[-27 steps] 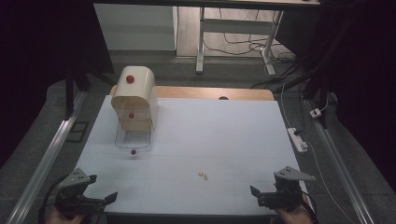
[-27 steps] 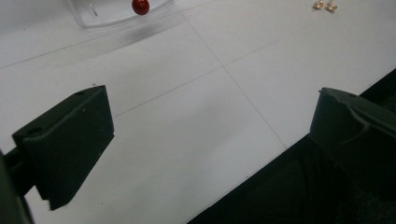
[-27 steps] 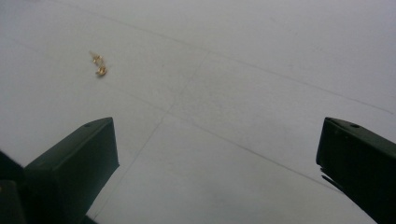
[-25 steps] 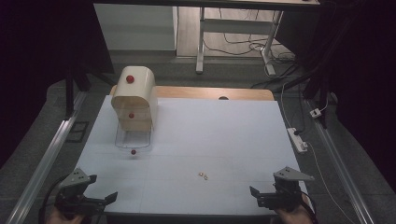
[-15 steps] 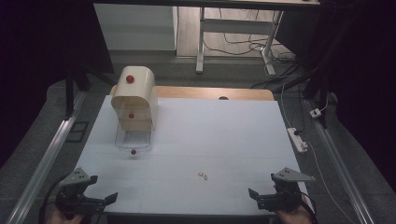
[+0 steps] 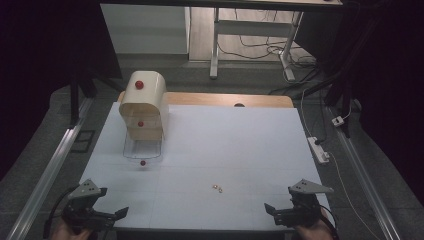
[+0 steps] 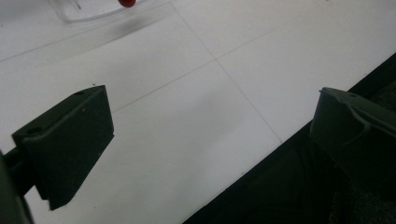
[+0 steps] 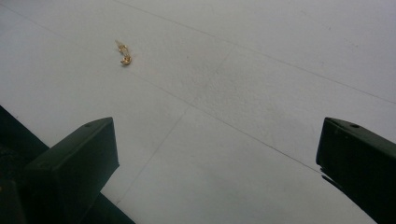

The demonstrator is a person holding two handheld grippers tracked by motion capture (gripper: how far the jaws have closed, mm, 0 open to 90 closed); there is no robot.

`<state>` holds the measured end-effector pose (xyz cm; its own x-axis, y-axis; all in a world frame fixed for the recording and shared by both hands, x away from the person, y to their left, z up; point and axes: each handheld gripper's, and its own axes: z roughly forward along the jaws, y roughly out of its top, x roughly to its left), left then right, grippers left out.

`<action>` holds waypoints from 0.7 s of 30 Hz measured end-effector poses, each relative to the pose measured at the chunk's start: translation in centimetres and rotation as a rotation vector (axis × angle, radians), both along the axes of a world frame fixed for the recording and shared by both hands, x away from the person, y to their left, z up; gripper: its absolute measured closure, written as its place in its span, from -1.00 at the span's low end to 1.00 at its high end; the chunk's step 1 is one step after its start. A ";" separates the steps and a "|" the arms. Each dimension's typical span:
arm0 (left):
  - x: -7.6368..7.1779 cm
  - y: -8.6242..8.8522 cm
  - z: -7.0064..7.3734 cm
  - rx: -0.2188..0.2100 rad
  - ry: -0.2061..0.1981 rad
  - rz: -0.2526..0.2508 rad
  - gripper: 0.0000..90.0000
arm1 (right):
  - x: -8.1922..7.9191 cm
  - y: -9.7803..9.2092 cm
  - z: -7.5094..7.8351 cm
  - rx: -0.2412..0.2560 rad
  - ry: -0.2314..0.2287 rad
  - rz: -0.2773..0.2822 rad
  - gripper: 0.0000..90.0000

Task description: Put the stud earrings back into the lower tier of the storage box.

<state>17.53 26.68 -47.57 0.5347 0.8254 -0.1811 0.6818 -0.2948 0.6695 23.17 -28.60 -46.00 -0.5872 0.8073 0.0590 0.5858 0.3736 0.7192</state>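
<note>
Your left gripper (image 6: 107, 216) hovers at the near left corner of the white surface (image 6: 240, 145), jaws spread wide and holding nothing. Your right gripper (image 6: 280, 212) sits at the near right edge, also released and empty, pointing left toward the small gold earrings (image 6: 217, 188) lying near the middle, well apart from it. Compared with a moment ago, both grippers have barely shifted; the earrings lie where they were.

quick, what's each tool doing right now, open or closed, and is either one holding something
Left tool: open, holding nothing, over the white table's near edge.
Right tool: open, holding nothing; small gold earrings lie ahead, untouched.
</note>
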 end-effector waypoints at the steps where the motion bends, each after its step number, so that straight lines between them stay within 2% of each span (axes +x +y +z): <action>1: 0.0 -0.1 0.0 0.002 -0.003 -0.002 -1.00 | 0.0 0.0 0.0 0.000 0.000 0.000 -1.00; 8: 0.4 -1.2 0.3 -0.006 -0.022 -0.048 -1.00 | 0.0 0.2 0.0 -0.016 -0.001 0.014 -1.00; 12: 0.6 -1.8 0.2 0.009 -0.025 -0.073 -1.00 | 0.0 0.4 -0.1 -0.025 -0.001 0.021 -1.00; 15: 0.8 -2.1 0.3 0.000 -0.030 -0.092 -1.00 | 0.0 0.4 -0.1 -0.027 0.002 0.024 -1.00; 21: 1.5 -2.8 0.3 -0.035 -0.029 -0.172 -1.00 | 0.1 0.5 -0.1 -0.026 0.005 0.033 -1.00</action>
<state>19.00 23.85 -47.28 0.6732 0.7145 -0.1907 0.6032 -0.3814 0.7005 23.27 -28.15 -46.11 -0.6135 0.7887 0.0411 0.5763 0.4114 0.7061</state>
